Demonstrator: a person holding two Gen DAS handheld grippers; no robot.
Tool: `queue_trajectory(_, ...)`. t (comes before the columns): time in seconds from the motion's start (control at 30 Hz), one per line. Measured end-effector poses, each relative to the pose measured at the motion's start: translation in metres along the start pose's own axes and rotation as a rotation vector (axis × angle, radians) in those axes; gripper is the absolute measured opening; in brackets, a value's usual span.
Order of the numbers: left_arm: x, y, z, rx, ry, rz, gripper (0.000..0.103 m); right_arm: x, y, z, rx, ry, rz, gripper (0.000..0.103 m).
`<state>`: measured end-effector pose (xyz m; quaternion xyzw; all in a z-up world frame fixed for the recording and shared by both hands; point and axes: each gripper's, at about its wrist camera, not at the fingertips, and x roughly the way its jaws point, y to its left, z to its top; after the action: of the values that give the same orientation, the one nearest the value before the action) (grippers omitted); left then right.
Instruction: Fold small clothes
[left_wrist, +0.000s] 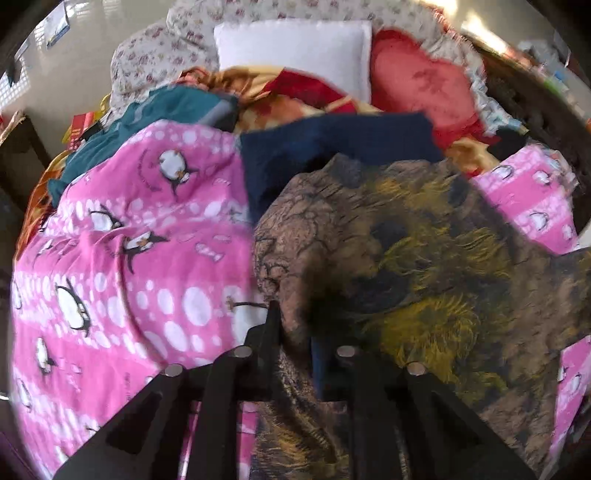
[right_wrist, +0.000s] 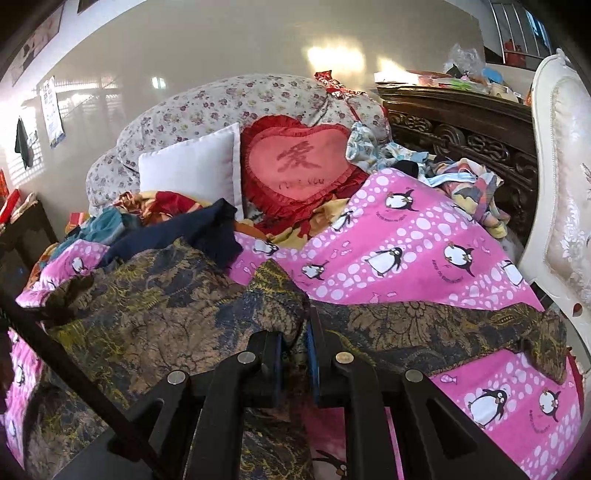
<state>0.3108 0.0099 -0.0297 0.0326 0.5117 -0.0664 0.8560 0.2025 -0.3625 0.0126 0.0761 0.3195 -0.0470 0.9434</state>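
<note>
Pink penguin blanket (right_wrist: 424, 258), heart cushion (right_wrist: 299, 166) bearing "爱", both jaws pinching patterned garment (right_wrist: 155, 314)

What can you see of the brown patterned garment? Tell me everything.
The brown patterned garment is soft, thin-looking cloth printed in brown, yellow and dark blue. It lies crumpled and spread across the pink penguin blanket, its far edge overlapping a navy cloth. The right tool is shut on a raised fold; the left tool pinches another part.
</note>
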Motion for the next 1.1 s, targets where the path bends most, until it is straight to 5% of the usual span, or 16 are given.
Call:
queue_trajectory(0.23,-0.023,0.084,0.026,-0.164,-0.06,-0.06,0.01,-0.007,0.015,0.024,0.011,-0.017,0.135,0.012)
queue_trajectory(0.4,0.0,0.129,0.039,-0.253,-0.028,0.058,0.01,0.048,0.015,0.016,0.034,0.092,0.07,0.012)
queue_trajectory(0.5,-0.001,0.132,0.034,-0.273,-0.036,0.019,0.01,0.097,0.009,0.002,0.034,0.188,-0.027,0.012)
queue_trajectory(0.6,-0.017,0.119,0.028,-0.224,-0.073,-0.019,0.014,0.095,0.004,0.001,0.021,0.173,-0.071,0.016)
queue_trajectory(0.63,-0.023,0.112,0.028,-0.197,-0.079,-0.031,0.028,0.087,0.005,0.004,0.006,0.152,-0.084,0.017)
queue_trajectory(0.67,-0.026,0.108,0.03,-0.185,-0.082,-0.042,0.056,0.079,0.009,0.006,-0.023,0.125,-0.094,0.018)
queue_trajectory(0.73,-0.034,0.098,0.033,-0.173,-0.115,-0.071,0.086,0.071,0.012,0.008,-0.053,0.107,-0.099,0.02)
queue_trajectory(0.77,-0.036,0.09,0.036,-0.162,-0.138,-0.083,0.09,0.067,0.013,0.009,-0.046,0.105,-0.081,0.021)
queue_trajectory(0.83,-0.032,0.076,0.042,-0.13,-0.126,-0.047,0.091,0.063,0.012,0.01,-0.016,0.1,-0.041,0.041)
queue_trajectory(0.93,-0.004,0.056,0.05,-0.058,-0.03,0.116,0.091,0.058,0.016,0.008,-0.023,0.085,-0.027,0.05)
queue_trajectory(1.0,0.015,0.049,0.051,-0.017,0.011,0.209,0.078,0.057,0.018,0.006,-0.034,0.084,-0.011,0.05)
queue_trajectory(1.07,0.028,0.05,0.051,-0.012,0.063,0.219,0.006,0.059,0.02,0.004,-0.048,0.089,-0.004,0.049)
queue_trajectory(1.1,0.032,0.054,0.052,-0.035,0.094,0.151,0.005,0.063,0.021,0.002,-0.063,0.098,-0.006,0.035)
